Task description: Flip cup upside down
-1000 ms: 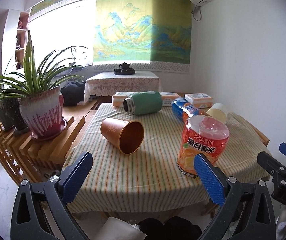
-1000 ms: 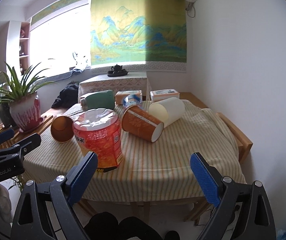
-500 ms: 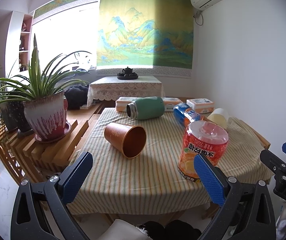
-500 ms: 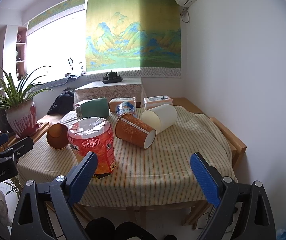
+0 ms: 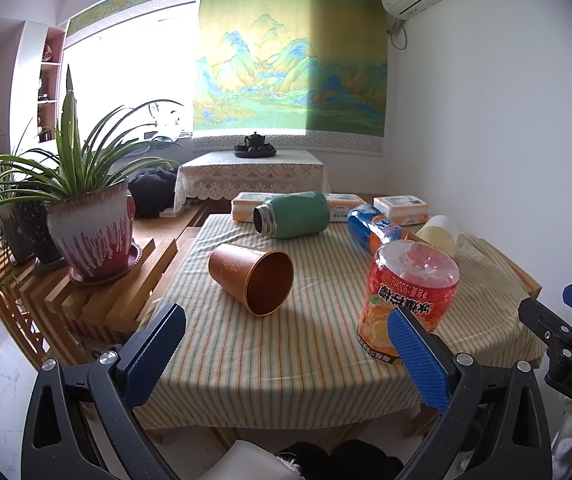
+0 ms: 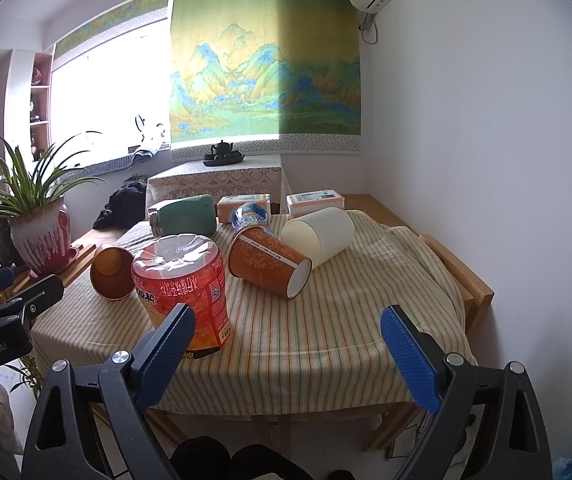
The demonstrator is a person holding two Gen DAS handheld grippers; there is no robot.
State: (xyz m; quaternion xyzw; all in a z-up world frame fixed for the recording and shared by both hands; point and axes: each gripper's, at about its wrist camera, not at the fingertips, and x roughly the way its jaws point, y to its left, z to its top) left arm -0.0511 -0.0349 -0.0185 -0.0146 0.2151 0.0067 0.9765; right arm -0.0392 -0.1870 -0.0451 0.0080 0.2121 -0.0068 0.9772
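Several cups lie on their sides on the striped tablecloth (image 5: 277, 356). A copper-brown cup (image 5: 250, 277) lies with its mouth toward me, left of centre; it also shows in the right wrist view (image 6: 110, 275). An orange patterned paper cup (image 6: 270, 265) and a cream cup (image 6: 320, 235) lie further right. A green mug (image 5: 292, 220) lies at the back. My left gripper (image 5: 286, 354) is open and empty at the table's near edge. My right gripper (image 6: 288, 352) is open and empty, also at the near edge.
An upside-down orange drink bottle (image 5: 406, 300) stands near the front, between the grippers. A blue-labelled bottle (image 5: 374, 230) and tissue boxes (image 5: 400, 208) lie at the back. A potted plant (image 5: 93, 232) stands on a wooden rack left of the table. A wall is to the right.
Both grippers have pulled back slightly from the table and risen, so the objects look smaller and lower. Nothing on the table has moved.
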